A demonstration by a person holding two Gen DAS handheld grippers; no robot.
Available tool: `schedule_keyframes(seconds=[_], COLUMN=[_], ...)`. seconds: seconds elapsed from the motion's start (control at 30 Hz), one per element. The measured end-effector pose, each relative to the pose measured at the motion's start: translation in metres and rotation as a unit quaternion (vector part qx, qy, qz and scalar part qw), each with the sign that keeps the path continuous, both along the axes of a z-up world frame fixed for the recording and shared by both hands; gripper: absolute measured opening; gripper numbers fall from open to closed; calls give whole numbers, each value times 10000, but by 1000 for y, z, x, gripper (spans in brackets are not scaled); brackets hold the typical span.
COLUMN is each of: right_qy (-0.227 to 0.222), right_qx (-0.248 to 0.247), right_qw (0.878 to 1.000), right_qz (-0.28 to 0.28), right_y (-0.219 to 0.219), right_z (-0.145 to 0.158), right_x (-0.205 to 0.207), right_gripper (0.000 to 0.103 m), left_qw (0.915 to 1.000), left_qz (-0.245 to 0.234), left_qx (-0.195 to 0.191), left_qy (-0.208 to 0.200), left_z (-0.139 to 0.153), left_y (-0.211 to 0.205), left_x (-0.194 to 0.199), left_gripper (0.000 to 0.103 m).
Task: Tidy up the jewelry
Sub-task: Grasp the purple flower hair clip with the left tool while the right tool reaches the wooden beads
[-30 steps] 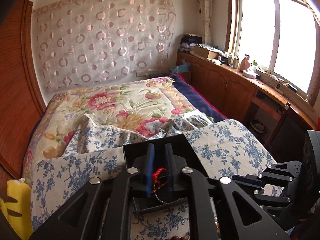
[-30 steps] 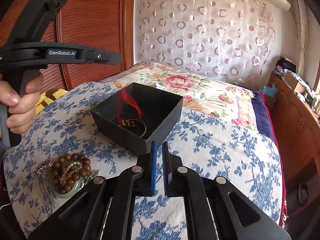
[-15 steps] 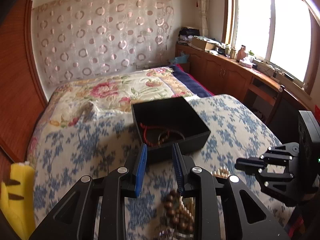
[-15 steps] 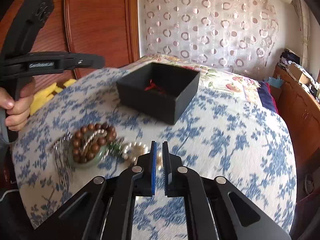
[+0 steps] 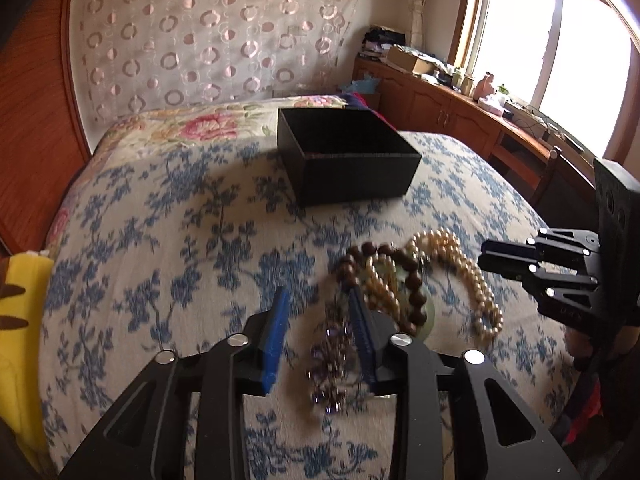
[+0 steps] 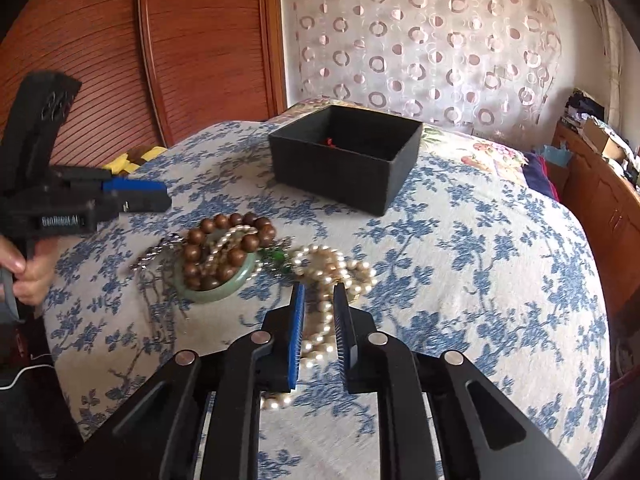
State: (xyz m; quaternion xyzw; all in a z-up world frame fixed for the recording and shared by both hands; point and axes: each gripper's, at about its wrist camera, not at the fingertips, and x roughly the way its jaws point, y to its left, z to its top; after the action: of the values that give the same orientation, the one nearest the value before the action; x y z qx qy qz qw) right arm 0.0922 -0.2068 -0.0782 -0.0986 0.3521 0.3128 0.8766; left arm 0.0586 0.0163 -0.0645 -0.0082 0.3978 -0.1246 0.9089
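A black open box stands on the blue-flowered cloth, with a red cord showing inside. In front of it lies a heap of jewelry: a brown bead bracelet over a green jade bangle, a pearl necklace and a purple bead chain. My left gripper is open and empty above the purple chain. My right gripper is open, its fingers on either side of the pearl necklace.
The cloth covers a round-edged table in front of a bed with a flowered cover. A yellow cushion lies at the left. Wooden cabinets stand along the window at the right.
My left gripper let go of the red cord bracelet in the box, drew back and lowered over the purple chain. My right gripper moved back and down and opened around the pearls.
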Motion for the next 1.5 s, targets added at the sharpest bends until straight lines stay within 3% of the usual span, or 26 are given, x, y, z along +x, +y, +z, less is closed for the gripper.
schedule_keyframes(seconds=[0.5, 0.63, 0.7, 0.77, 1.03, 1.3, 1.43, 1.5], right_qy=[13, 8, 8, 6, -41, -29, -33, -39], right_qx=[38, 28, 16, 6, 2, -10, -9, -7], right_qw=[9999, 9998, 9998, 9998, 9997, 9995, 9995, 9995], right_qz=[155, 187, 201, 211, 247, 302, 317, 318], right_y=[15, 18, 20, 21, 27, 31, 33, 34], right_z=[3, 3, 3, 4, 9, 7, 8, 9], right_x=[-11, -12, -12, -12, -10, -12, -12, -11], right_gripper=[17, 17, 17, 17, 17, 17, 17, 17], left_qw=[9992, 9990, 9994, 9997, 9998, 9995, 9992, 9989], left_qz=[-62, 17, 57, 56, 196, 305, 335, 342], left_qx=[-218, -301, -254, -177, -68, -129, -142, -192], left_qy=[315, 321, 229, 137, 5, -9, 140, 242], left_z=[-26, -28, -25, -22, -11, -11, -16, -21], left_y=[-1, 2, 3, 1, 8, 17, 20, 21], left_x=[-13, -13, -16, -18, -20, -20, -16, -13], left_gripper=[33, 18, 18, 6, 0, 0, 20, 22])
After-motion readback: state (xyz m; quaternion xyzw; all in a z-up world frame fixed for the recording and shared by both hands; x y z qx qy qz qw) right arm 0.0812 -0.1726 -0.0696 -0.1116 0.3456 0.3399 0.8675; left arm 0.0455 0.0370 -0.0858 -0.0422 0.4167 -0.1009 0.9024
